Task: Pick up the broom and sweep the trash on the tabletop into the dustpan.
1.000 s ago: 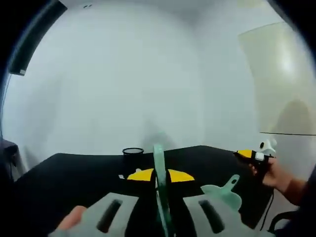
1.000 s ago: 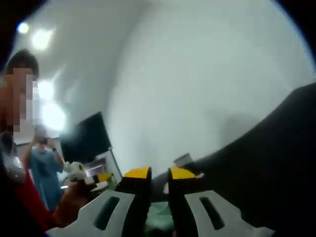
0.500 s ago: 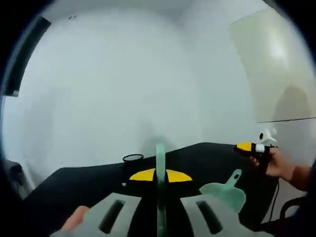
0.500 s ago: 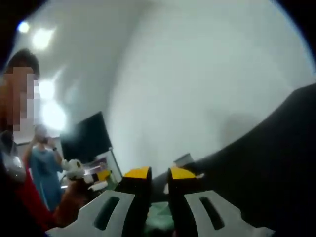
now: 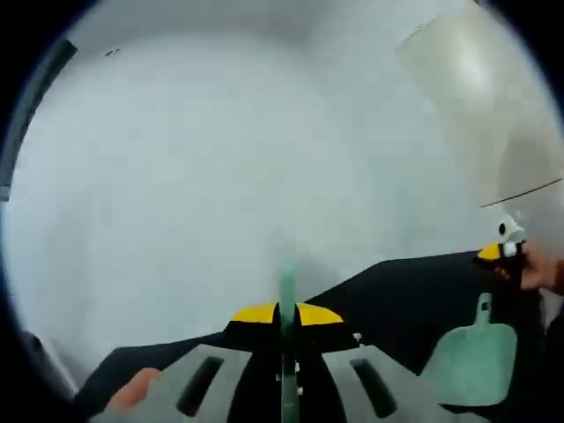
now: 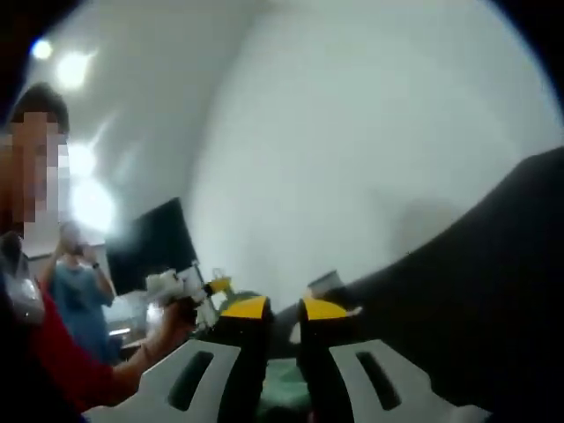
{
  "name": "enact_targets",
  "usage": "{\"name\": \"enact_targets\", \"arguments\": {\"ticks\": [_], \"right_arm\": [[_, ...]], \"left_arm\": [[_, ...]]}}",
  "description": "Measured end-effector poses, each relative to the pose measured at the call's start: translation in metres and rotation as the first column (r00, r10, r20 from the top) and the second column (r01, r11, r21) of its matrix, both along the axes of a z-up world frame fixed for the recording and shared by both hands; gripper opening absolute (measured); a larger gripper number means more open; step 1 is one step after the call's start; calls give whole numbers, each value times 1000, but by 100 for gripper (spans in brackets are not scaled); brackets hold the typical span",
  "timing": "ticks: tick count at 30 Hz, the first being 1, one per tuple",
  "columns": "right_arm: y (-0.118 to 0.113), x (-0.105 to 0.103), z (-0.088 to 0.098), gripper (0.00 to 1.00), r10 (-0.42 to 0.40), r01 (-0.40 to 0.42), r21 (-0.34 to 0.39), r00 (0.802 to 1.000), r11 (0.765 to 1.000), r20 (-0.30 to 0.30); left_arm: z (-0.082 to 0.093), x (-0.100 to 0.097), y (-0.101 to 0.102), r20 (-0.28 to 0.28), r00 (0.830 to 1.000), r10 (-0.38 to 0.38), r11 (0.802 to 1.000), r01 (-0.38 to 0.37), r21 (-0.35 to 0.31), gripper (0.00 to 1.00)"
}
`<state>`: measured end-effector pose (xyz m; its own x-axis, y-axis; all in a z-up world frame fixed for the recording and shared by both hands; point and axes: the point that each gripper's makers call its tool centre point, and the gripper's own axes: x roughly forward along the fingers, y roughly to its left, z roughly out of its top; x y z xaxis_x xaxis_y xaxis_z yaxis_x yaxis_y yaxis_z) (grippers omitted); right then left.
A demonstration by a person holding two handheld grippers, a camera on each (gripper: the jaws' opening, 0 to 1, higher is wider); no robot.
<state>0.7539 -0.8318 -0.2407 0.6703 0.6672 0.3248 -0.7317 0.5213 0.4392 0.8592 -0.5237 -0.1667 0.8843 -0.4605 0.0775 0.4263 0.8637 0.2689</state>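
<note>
The black desk point(image 5: 397, 291) fills the lower part of the left gripper view under a white wall point(image 5: 220, 159), and the green dustpan point(image 5: 467, 361) lies at its right edge, handle pointing away. The left gripper point(image 5: 287, 315) has its yellow-tipped jaws pressed together on the thin green broom handle point(image 5: 287, 286), which stands upright between them. In the right gripper view the right gripper point(image 6: 284, 310) is nearly closed over something green, too blurred to name, with a small white scrap point(image 6: 355, 311) just beside its tip.
</note>
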Motion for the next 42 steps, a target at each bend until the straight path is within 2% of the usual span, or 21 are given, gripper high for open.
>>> {"name": "enact_targets", "arguments": {"ticks": [2, 5, 7, 13, 18, 20, 21, 24, 27, 28, 33, 36, 39, 42], "right_arm": [[3, 2, -3, 16, -8, 8, -24, 1000, 1000, -11], [5, 3, -8, 16, -23, 21, -68, 999, 997, -24], [6, 5, -12, 16, -29, 25, -77, 998, 997, -53], [-2, 8, -15, 16, -33, 30, -35, 995, 999, -99], [-3, 13, -21, 16, -41, 36, -37, 990, 999, -136], [-2, 11, -18, 16, -30, 27, -27, 991, 999, -127], [-2, 10, -18, 16, -29, 26, -25, 992, 999, -125], [-2, 10, -17, 16, -22, 22, -7, 992, 1000, -127], [-6, 10, -12, 16, -11, 15, 30, 993, 999, -118], [-6, 9, -11, 16, -6, 11, 40, 993, 999, -116], [-9, 10, -8, 16, 3, 6, 74, 993, 997, -114], [-10, 8, -7, 16, 6, 2, 82, 994, 997, -106], [-11, 8, -6, 15, 6, 3, 89, 995, 996, -103], [-10, 6, -5, 15, 6, 4, 95, 995, 995, -100]], "left_arm": [[-3, 20, 3, -8, 1000, 19, 999, -18, 36, 4], [-3, 37, -1, 6, 1000, 12, 999, -12, 51, 4], [-5, 52, -6, 8, 1000, -3, 998, 3, 63, 4], [-24, 86, -17, 9, 1000, -28, 991, 27, 134, 4], [-41, 96, -22, 4, 998, -62, 988, 61, 140, 4], [-40, 97, -26, 37, 995, -92, 989, 87, 123, 4], [-42, 99, -26, 32, 995, -91, 989, 87, 121, 4], [-50, 98, -36, 6, 992, -130, 982, 128, 137, 3], [-54, 89, -50, -38, 982, -184, 980, 186, 74, 4], [-54, 88, -51, -17, 985, -170, 980, 171, 106, 3], [-65, 76, -74, -47, 974, -220, 965, 224, 138, 4], [-65, 67, -88, -44, 971, -236, 960, 240, 146, 4], [-55, 48, -109, -30, 948, -318, 946, 319, 48, 4], [-51, 31, -126, -26, 932, -363, 930, 364, 48, 4]]}}
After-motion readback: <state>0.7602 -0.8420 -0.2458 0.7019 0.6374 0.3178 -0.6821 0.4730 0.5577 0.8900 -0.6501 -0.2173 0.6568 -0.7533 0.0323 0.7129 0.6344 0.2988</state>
